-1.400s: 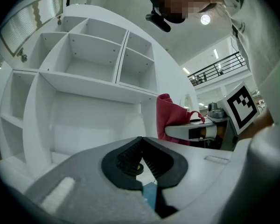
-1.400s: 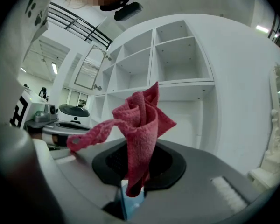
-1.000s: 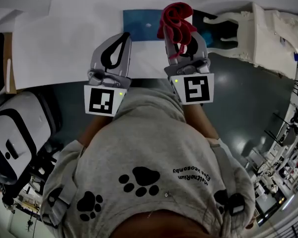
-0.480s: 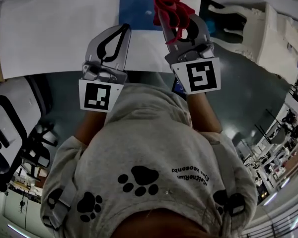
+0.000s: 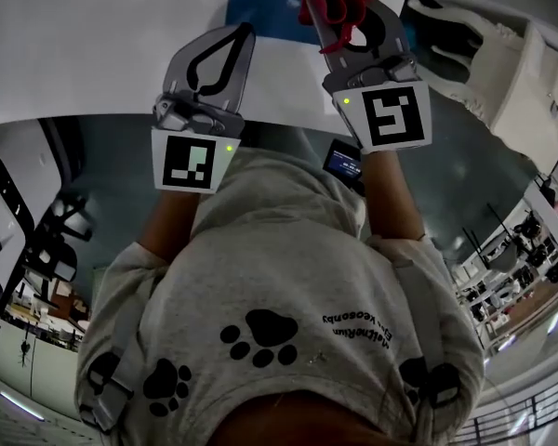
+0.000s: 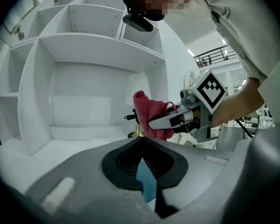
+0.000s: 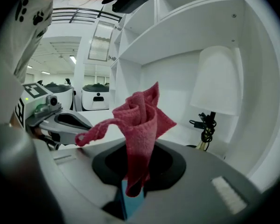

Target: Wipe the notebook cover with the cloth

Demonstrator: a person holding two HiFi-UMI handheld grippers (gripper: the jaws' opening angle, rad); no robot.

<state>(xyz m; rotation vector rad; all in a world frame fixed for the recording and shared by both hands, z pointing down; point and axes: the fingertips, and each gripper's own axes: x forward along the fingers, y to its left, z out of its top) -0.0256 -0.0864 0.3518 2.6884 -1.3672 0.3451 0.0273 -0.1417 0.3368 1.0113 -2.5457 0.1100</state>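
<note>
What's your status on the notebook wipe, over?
Left gripper shut, empty. Right gripper shut on red cloth, held in air. Blue notebook flat on white table, under both grippers. Nothing seen between.

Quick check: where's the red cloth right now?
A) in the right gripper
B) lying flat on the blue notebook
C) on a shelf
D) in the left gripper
A: the right gripper has its jaws clamped on the red cloth, which sticks up from between them, while the left gripper is shut with nothing in it.
</note>
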